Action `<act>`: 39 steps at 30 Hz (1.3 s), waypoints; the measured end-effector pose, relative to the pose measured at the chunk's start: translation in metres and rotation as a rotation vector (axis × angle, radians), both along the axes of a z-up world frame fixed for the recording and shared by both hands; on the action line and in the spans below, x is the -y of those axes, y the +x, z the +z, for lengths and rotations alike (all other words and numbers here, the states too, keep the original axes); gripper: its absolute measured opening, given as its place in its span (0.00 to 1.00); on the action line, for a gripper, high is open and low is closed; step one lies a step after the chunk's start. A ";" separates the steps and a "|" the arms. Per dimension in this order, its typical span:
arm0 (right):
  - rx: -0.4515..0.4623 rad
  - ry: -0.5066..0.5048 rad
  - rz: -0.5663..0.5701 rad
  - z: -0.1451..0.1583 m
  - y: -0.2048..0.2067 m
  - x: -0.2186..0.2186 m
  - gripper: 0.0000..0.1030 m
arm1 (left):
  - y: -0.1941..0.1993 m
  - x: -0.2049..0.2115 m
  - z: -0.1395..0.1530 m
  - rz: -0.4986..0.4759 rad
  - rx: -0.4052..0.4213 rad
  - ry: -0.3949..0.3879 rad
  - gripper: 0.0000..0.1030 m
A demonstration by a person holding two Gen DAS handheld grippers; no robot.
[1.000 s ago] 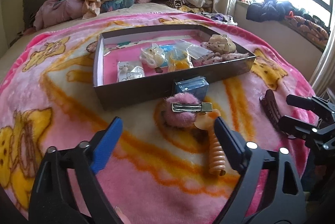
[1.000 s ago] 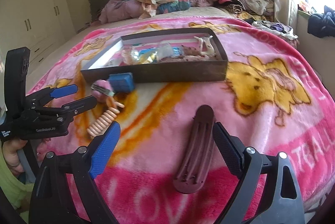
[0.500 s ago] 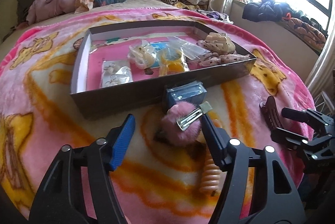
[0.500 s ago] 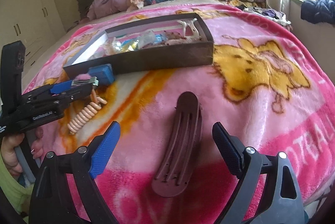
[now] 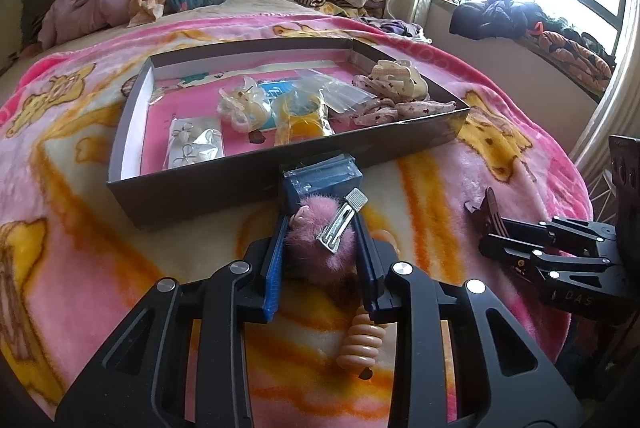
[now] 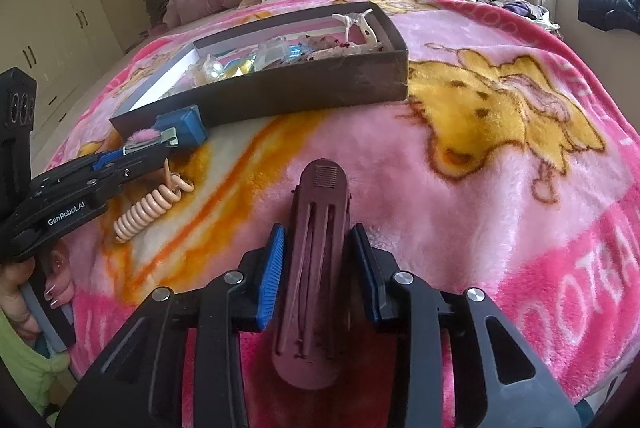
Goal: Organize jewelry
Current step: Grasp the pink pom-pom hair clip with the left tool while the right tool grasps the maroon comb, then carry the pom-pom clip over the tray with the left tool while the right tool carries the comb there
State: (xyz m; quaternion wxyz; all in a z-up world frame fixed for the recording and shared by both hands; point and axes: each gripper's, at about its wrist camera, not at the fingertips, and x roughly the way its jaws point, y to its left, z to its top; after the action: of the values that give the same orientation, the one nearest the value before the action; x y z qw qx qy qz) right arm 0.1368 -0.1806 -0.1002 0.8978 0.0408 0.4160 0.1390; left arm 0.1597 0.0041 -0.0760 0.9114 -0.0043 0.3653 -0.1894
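The fluffy pink hair clip (image 5: 320,240) lies on the pink blanket (image 5: 80,228), just in front of the dark box (image 5: 200,187). The left gripper (image 5: 320,260) is squeezed shut on it. The right gripper (image 6: 318,268) is closed on the long brown clip (image 6: 318,260). A peach curly band (image 5: 362,342) lies under the left gripper.

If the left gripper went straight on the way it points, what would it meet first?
Likely the small blue box: it sits just beyond the fluffy pink pom-pom hair clip between the left gripper fingers. Behind it stands the dark cardboard tray wall. Depth is uncertain.
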 end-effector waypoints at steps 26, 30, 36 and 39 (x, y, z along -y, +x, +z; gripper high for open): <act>0.114 -0.015 0.081 0.023 -0.014 -0.014 0.31 | -0.009 -0.006 0.023 0.015 0.034 -0.029 0.22; 0.121 -0.015 0.082 0.026 -0.012 -0.013 0.31 | -0.010 -0.009 0.026 0.024 0.041 -0.031 0.22; 0.129 -0.013 0.086 0.029 -0.011 -0.014 0.31 | -0.010 -0.011 0.031 0.030 0.053 -0.033 0.22; 0.133 -0.015 0.089 0.031 -0.010 -0.014 0.31 | -0.009 -0.012 0.033 0.033 0.056 -0.034 0.22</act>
State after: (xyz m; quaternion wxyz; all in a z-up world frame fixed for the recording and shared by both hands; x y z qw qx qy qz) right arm 0.1266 -0.1661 -0.0692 0.9166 0.0064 0.3580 0.1780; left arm 0.1509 0.0161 -0.0430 0.9240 -0.0206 0.3365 -0.1803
